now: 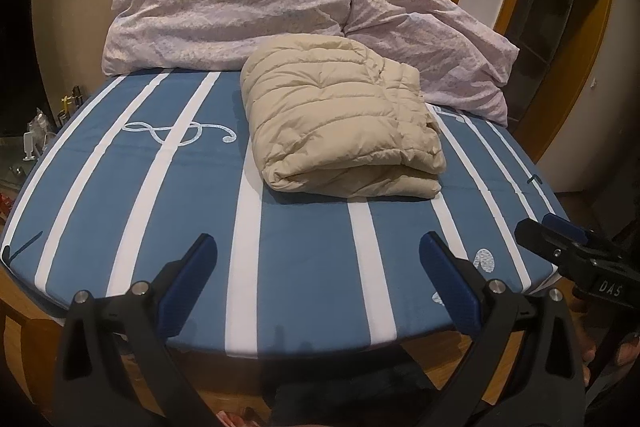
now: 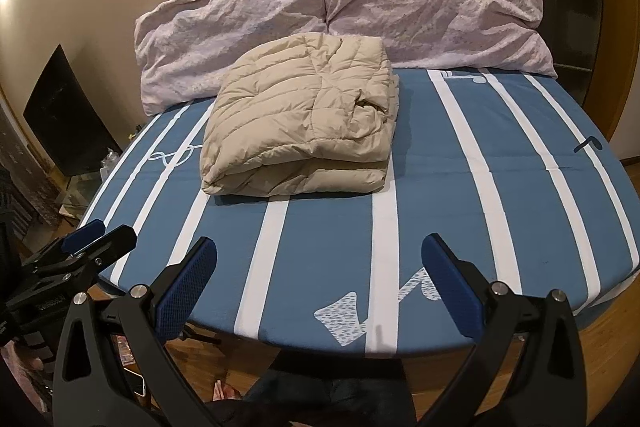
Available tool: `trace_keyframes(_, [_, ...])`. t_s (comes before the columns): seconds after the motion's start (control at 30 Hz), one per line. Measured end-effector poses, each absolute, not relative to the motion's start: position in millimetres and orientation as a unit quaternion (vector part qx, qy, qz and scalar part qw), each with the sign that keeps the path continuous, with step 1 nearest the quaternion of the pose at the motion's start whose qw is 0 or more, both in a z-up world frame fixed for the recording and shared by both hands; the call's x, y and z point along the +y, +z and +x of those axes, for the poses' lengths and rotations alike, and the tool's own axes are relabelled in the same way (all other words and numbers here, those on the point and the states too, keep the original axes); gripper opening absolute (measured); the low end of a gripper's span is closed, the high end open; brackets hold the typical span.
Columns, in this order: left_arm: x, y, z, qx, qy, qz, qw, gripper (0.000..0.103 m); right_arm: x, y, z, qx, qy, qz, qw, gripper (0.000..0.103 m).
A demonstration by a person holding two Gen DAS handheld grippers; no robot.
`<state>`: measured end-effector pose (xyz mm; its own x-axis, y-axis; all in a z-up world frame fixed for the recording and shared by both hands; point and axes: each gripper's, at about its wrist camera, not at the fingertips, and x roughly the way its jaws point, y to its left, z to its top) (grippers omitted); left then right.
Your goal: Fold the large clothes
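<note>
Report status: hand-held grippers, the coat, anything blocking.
Left hand-held gripper and right hand-held gripper open, empty, at bed's near edge. Beige puffer coat folded on striped sheet. Pillows behind; nothing blocking.

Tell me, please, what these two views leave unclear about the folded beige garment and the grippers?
- Beige garment: its inner layers and underside are hidden by its own folds in both wrist views, so its type is unclear.
- Right gripper: in the left wrist view, the picture's edge cuts it off.
- Left gripper: only partly shown in the right wrist view.
</note>
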<state>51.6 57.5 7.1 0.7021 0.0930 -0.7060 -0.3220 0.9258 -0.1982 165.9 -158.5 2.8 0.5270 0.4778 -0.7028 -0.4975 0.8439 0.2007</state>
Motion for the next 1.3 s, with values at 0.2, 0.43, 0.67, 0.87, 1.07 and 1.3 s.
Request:
trace_keyframes(0.2, [57.9, 8.9, 52.7, 0.365, 0.086, -0.174, 0.911, 0.101, -158.7, 2.1, 166.5, 0.4, 0.28, -0.007, 0.873, 0.102])
trace_keyframes(0.43, [60.3, 8.6, 53.5, 0.363, 0.079, -0.184, 0.91, 0.101, -159.7, 0.9, 167.4, 0.402, 0.282, -0.004, 0.871, 0.102])
trace_keyframes(0.67, [58.9, 8.3, 54.6, 0.364, 0.079, -0.184, 0.91, 0.101, -156.9, -0.5, 166.4, 0.402, 0.286, -0.002, 0.87, 0.102])
trace_keyframes(0.87, [56.8, 8.3, 55.3, 0.363, 0.078, -0.182, 0.91, 0.101, -154.3, -0.7, 165.2, 0.403, 0.291, 0.003, 0.868, 0.102])
trace_keyframes(1.07, [55.8, 7.8, 55.9, 0.365, 0.077, -0.182, 0.91, 0.101, -154.8, -0.5, 165.5, 0.404, 0.294, 0.004, 0.866, 0.102])
trace_keyframes(1.3, [54.6, 7.3, 56.7, 0.365, 0.077, -0.182, 0.91, 0.101, -155.1, -0.8, 165.5, 0.404, 0.295, 0.007, 0.866, 0.102])
